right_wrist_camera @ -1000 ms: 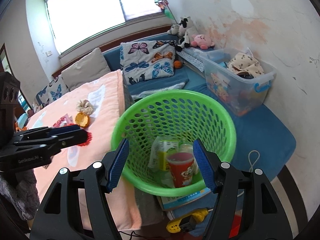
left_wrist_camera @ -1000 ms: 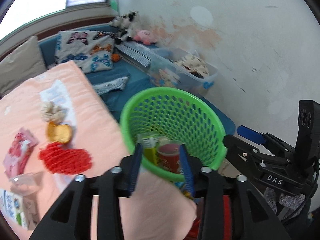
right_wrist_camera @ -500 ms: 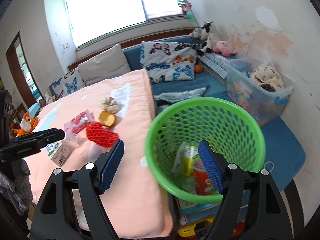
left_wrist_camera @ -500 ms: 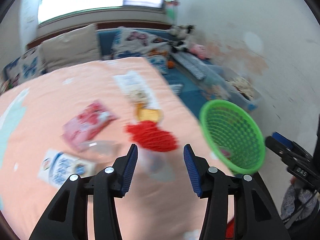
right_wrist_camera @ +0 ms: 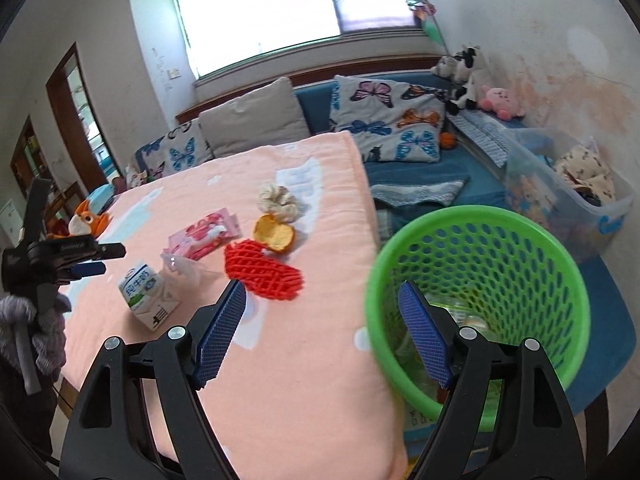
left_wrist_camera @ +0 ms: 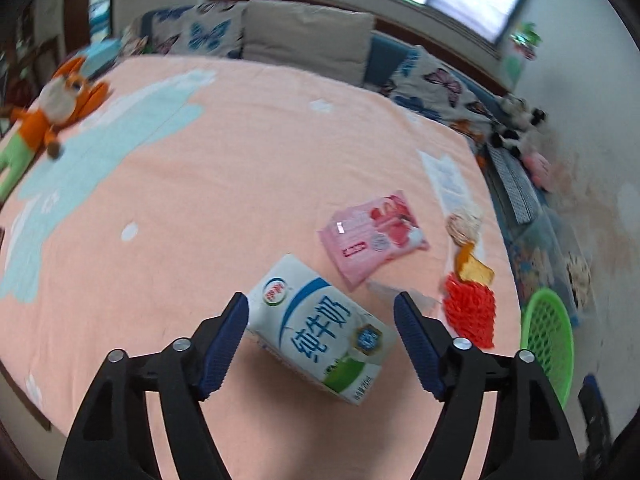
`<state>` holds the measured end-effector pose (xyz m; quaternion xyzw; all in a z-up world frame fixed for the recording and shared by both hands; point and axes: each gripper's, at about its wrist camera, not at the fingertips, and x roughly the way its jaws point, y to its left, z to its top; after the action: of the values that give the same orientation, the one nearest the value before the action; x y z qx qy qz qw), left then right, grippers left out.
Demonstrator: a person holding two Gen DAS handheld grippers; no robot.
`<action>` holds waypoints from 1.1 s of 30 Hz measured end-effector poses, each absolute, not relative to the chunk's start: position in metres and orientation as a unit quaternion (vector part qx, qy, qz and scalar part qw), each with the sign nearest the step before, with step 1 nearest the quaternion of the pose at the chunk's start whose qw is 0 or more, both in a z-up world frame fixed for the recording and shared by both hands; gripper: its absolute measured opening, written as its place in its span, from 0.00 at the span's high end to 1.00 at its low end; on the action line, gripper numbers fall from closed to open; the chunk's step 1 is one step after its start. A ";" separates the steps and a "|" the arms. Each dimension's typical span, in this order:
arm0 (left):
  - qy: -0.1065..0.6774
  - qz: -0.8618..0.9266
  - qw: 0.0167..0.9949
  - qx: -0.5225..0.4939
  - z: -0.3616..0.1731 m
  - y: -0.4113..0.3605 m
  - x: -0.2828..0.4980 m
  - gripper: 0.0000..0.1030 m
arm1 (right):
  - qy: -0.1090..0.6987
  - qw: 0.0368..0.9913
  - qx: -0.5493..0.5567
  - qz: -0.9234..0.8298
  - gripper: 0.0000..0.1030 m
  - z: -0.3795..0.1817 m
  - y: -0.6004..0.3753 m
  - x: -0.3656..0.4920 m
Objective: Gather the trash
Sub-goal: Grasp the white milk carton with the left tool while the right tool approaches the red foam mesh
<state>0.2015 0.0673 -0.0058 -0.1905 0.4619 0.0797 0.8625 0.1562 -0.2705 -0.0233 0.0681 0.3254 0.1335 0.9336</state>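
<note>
Now the milk carton (left_wrist_camera: 320, 328) is straddled by the wide-open, empty left gripper (left_wrist_camera: 321, 344); lying skewed, it could perhaps be nudged aside at closing, blur permitting.

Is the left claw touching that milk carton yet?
Apart. In the right wrist view, the left claw hangs open above and to the left of the milk carton, with pink blanket visible between them.

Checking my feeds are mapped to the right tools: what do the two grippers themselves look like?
Both look alike: the left gripper and right gripper each have black angular plastic frames with silver screw heads and two fingers faced with blue textured pads. From the right view, the left gripper's body carries small white lettering, too blurred to read, and a grey knitted glove holds its handle.
</note>
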 end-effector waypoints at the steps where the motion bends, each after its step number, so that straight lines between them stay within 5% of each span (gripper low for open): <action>1: 0.465 0.087 0.858 -0.201 -0.009 0.070 0.203 0.28 | 0.327 0.932 0.068 0.139 0.23 -0.025 -0.269 0.158; 33: 0.522 0.255 0.738 -0.343 -0.077 0.090 0.244 0.24 | 0.374 0.906 0.056 0.189 0.23 -0.060 -0.246 0.196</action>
<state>0.2435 0.0903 -0.0772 -0.3428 0.5220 0.2549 0.7383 0.1959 -0.2456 -0.0604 0.0561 0.3744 0.1888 0.9061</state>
